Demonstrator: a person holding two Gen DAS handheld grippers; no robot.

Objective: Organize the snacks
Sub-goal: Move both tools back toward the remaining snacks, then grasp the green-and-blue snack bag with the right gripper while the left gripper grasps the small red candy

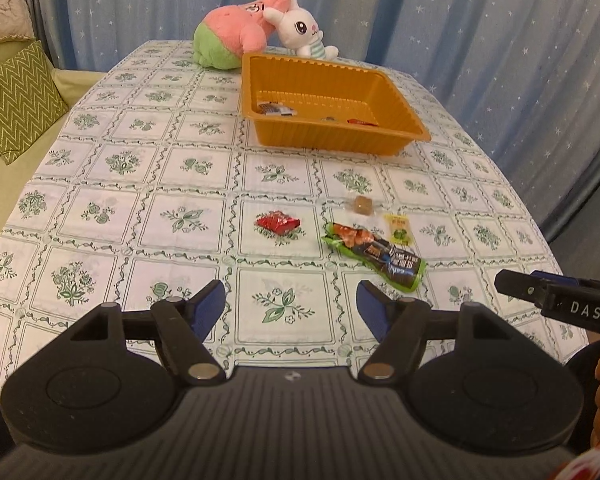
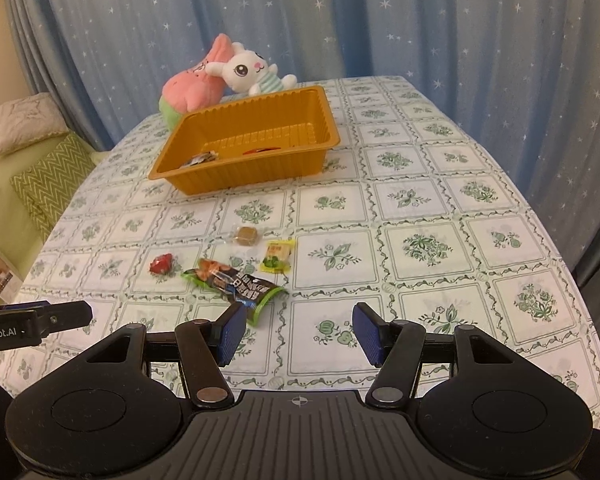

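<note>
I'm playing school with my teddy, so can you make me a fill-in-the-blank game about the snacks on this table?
1. The tray that already holds a few snacks is colored ____.
2. The number of snacks lying loose on the tablecloth is ____.
3. The white plush toy behind the tray is a ____.
4. The left gripper and the right gripper both have their jaws ____, holding nothing.

Missing words: orange; four; bunny; open
</note>
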